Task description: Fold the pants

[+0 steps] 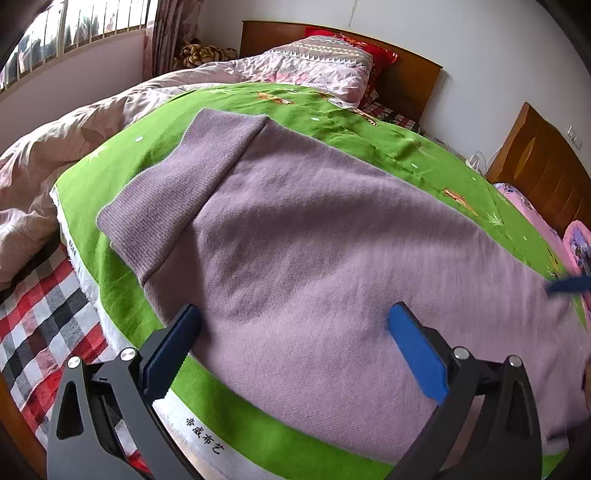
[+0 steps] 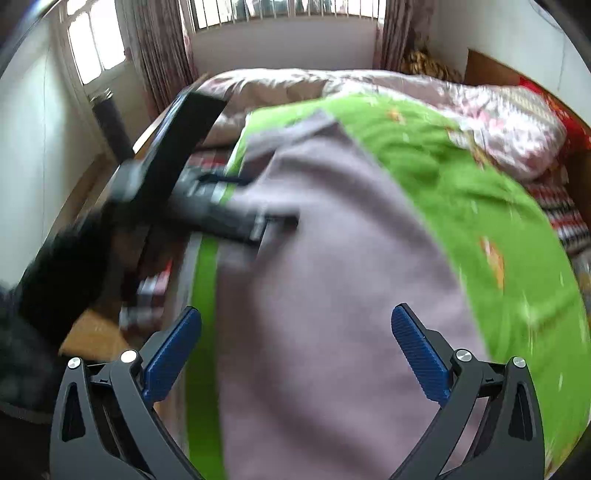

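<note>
Lilac knit pants (image 1: 314,240) lie flat on a green cloth (image 1: 122,173) spread over the bed, their ribbed waistband (image 1: 177,184) at the far left. My left gripper (image 1: 293,325) hovers open over the near edge of the pants, with nothing between its blue pads. A blue tip of the right gripper (image 1: 569,285) shows at the right edge. In the blurred right wrist view the pants (image 2: 332,277) run away from me, and my right gripper (image 2: 295,325) stands open above them. The left gripper (image 2: 221,214) appears there as a dark shape over the pants' left side.
A pink quilt (image 1: 74,133) is bunched behind and left of the green cloth. A checked sheet (image 1: 40,317) covers the bed's left side. A wooden headboard (image 1: 406,70), pillows and a second wooden bed frame (image 1: 543,166) stand at the back right. A window (image 2: 288,11) lies beyond the bed.
</note>
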{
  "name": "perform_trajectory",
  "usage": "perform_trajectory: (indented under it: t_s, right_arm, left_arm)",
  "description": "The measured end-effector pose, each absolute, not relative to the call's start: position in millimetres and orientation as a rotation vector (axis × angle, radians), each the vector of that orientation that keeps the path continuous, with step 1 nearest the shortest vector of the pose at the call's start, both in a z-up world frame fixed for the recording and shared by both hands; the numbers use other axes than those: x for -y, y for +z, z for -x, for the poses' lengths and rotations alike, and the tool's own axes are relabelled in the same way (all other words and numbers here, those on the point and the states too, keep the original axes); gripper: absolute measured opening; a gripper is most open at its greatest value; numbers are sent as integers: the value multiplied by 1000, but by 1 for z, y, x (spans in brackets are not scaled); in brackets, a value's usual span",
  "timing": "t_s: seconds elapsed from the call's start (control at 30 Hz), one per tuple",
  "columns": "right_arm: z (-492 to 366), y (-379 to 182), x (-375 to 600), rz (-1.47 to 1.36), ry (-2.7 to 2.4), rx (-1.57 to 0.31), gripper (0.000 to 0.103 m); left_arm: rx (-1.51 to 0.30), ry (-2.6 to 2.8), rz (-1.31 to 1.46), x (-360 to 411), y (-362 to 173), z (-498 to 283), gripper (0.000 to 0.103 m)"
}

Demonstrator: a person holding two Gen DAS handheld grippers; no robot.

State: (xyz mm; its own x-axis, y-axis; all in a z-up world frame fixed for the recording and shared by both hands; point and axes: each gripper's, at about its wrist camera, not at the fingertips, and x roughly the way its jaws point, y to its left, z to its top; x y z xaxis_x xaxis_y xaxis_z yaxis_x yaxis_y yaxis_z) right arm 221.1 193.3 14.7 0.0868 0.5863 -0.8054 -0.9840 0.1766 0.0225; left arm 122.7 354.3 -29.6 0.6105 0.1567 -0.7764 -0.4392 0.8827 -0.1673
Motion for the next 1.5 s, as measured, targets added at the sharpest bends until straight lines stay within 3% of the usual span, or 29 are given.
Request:
perform_trajectory:
  t_s: [0.37,0.57,0.83,1.0,1.1,1.17,1.2,1.4,1.5]
  right_arm:
    - [-315,13,-298,55,1617,-1181,99]
    - [-332,-25,-332,171,1501,-1237,99]
    - [-356,17,-346,-5,1454,-1142,99]
    - [-363,39,-345,199,1435,-1017,99]
    - [-379,28,-348,230,1468,-1100,99]
    - [-388,12,-358,229,1500,-1184,99]
    - [-389,4,-366,239,1528,-1216,99]
    - [-370,-24,-404,341,1630,-1285,97]
    - [-360,-22,-419,355,1678,-1280,72]
  left_arm:
    - [-844,353,377,-354,-31,-122,102]
    - [-845,354,386,-354,-31,-122,102]
    - [-820,378,439,-356,-27,-113,101]
    - [-635,249,753,-393,-10,-64,101]
    - [-576,183,973,-427,-23,-53,99]
    - [-552,161,1055,-443,-32,-55,85]
    - [-552,169,1055,-446,-34,-58,84]
    - [-607,248,1073,-462,-48,-78,83]
    - [-603,240,1099,-473,-53,-83,83]
